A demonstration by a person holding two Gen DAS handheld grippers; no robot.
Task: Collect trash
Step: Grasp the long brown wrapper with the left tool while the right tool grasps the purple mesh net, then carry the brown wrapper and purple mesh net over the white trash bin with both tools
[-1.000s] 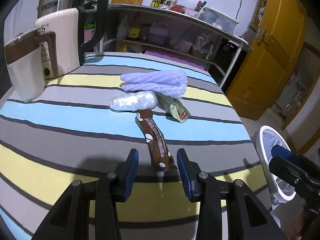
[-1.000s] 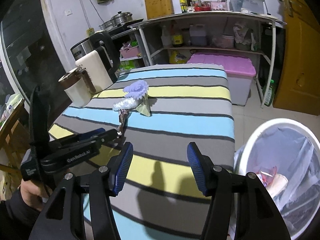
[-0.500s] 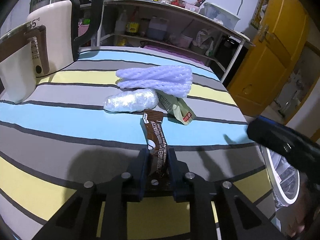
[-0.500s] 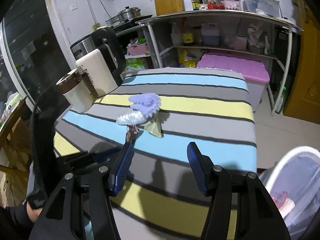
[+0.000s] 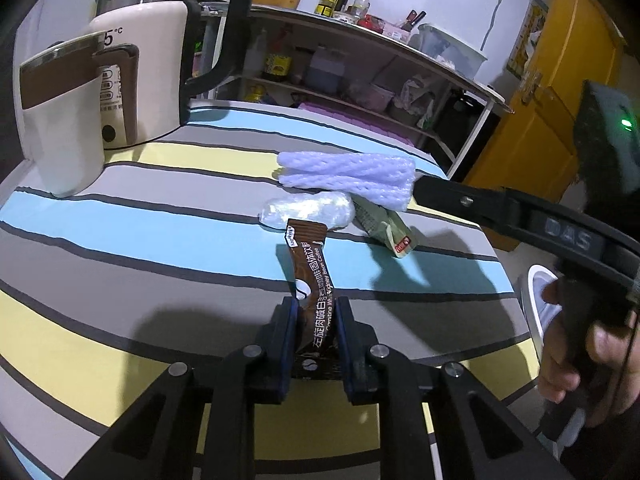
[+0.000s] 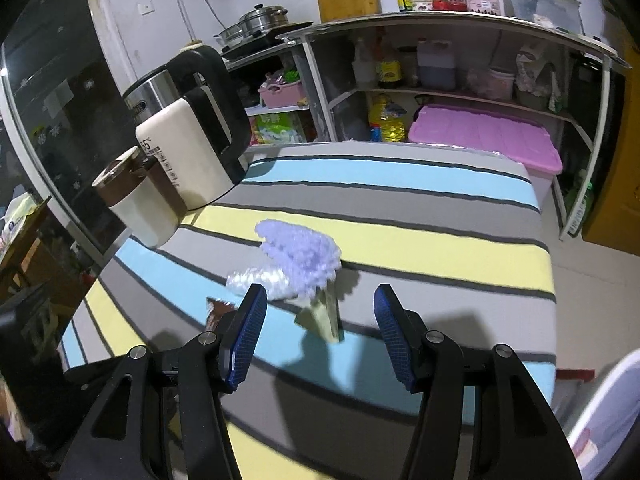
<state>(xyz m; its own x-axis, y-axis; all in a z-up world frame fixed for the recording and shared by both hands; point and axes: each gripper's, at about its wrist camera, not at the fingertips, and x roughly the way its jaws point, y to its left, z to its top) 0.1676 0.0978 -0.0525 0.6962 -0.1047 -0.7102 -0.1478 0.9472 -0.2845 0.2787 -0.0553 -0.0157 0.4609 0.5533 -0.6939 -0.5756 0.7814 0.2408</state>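
Left gripper (image 5: 316, 320): jaws closed down onto the near end of the brown coffee sachet (image 5: 310, 276), pads pressing both long edges. They have just been closing, with the sachet between them. Right gripper (image 6: 320, 328): jaws stand well apart, nothing between them; it hovers over the green wrapper (image 6: 322, 314) and holds nothing.

Location: the sachet lies on the striped tablecloth (image 5: 140, 240), near the table's front edge. Its far end touches or just overlaps the clear crumpled plastic (image 5: 306, 210). Beyond that lie the lilac foam net (image 5: 348, 178) and the green wrapper, clustered together. The white bin (image 5: 538, 304) stands off the table's right side, beside the person's hand (image 5: 588, 344).

Risks, as judged:
- The grip takes only the near end. A limp sachet may droop or slide out when lifted.
- The far end, dragged upward, may snag the clear plastic and scatter the pile.
- The right gripper's arm crosses the path toward the bin; the two tools could collide on transfer.

Orientation: the sachet's long axis runs away from the left gripper, roughly along its fingers, bending slightly leftward at the far end. The torn end points toward the pile.
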